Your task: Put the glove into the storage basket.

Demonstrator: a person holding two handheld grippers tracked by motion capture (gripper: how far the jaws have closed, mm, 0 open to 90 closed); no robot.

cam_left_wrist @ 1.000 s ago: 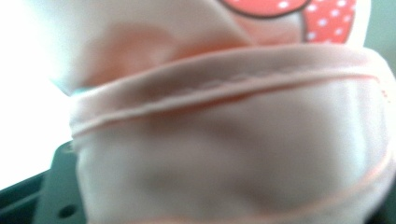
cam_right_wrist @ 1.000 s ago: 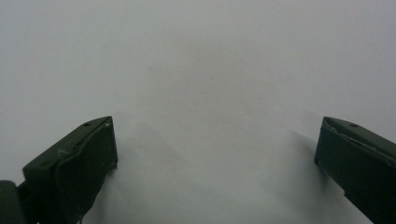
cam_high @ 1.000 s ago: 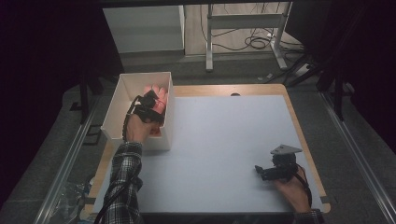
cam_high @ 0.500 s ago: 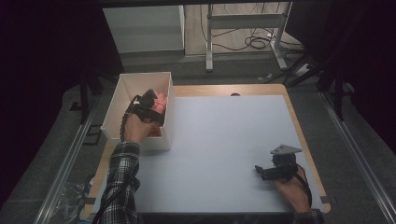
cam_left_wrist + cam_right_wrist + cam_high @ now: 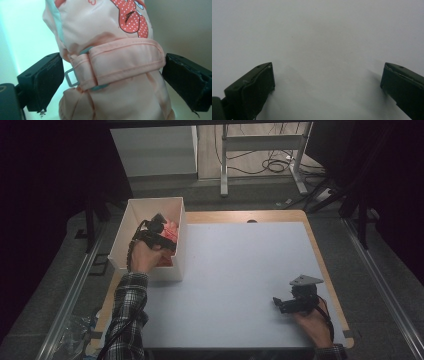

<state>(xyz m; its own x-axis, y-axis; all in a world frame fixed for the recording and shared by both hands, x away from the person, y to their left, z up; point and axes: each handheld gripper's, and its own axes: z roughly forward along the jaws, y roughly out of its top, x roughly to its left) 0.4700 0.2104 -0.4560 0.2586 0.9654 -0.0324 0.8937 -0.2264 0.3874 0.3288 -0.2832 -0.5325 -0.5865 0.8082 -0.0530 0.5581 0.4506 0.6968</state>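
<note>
A pale pink mitten [image 5: 112, 30] with a red dotted print and a wrist strap [image 5: 125, 62] lies in the white box [image 5: 155, 200] at the table's left. In the high view the mitten [image 5: 171, 230] shows as a pink patch in the box. My left gripper [image 5: 161, 231] reaches into the box. In the left gripper view, the left gripper [image 5: 112, 75] stands open, one jaw on each side of the mitten at its strap. My right gripper [image 5: 276, 303] rests low at the table's near right. It [image 5: 327, 82] is open, with bare white surface between its jaws.
The white table top [image 5: 235, 265] has a wooden border, and the box overhangs its left edge. Metal rails run along both sides of the table. Desk legs and cables [image 5: 270, 165] lie on the floor beyond the far edge.
My left gripper has settled slightly lower inside the box over the mitten. The right gripper has stayed in place.
</note>
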